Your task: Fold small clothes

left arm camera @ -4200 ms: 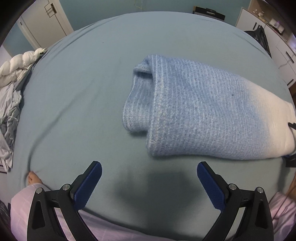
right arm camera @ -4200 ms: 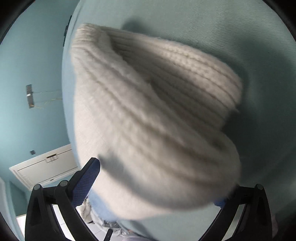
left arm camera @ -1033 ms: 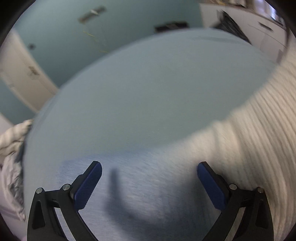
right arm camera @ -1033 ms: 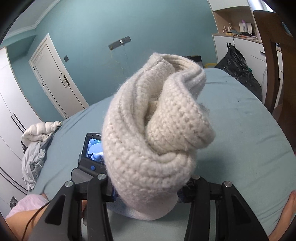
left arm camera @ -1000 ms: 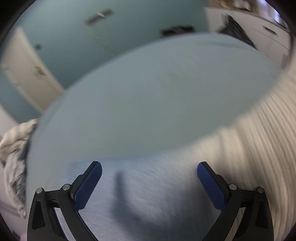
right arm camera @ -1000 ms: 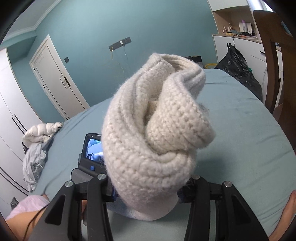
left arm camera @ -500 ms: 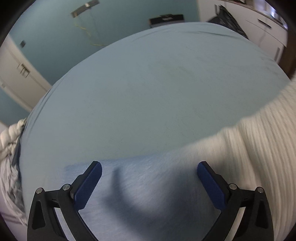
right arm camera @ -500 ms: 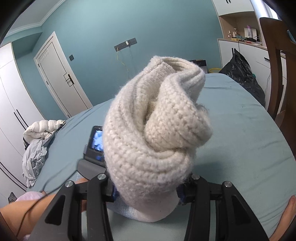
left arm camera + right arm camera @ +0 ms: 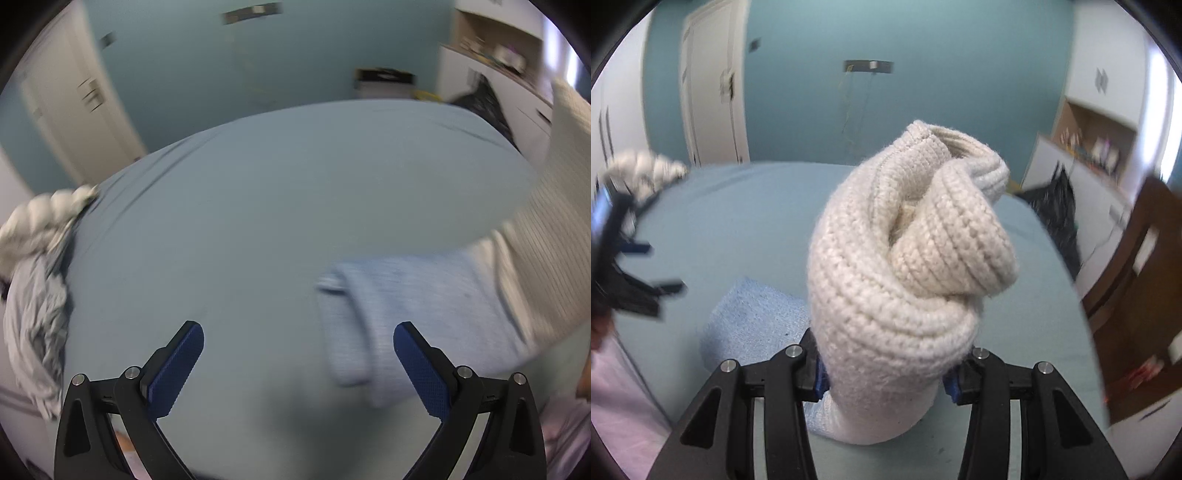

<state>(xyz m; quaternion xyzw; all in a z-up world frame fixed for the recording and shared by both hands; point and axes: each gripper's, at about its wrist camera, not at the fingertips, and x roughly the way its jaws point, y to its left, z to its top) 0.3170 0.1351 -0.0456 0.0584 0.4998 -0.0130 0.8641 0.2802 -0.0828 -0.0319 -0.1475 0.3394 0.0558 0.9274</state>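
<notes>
A knitted garment, light blue fading to cream, lies partly on the pale blue bed sheet. Its blue end rests on the sheet, just inside my left gripper's right finger. My left gripper hovers open over bare sheet with nothing between its pads. It shows blurred at the left edge of the right wrist view. My right gripper is shut on the cream end, which bunches up above the fingers. The blue part trails down behind on the left.
A heap of grey and white clothes lies at the bed's left edge. A black bag, white cabinets and a brown wooden chair stand to the right. A person's pink-clad leg is at lower left.
My left gripper has swung left and up off the garment; the blue end now lies to its right. My right gripper has rolled and risen a little, still holding the cream end.
</notes>
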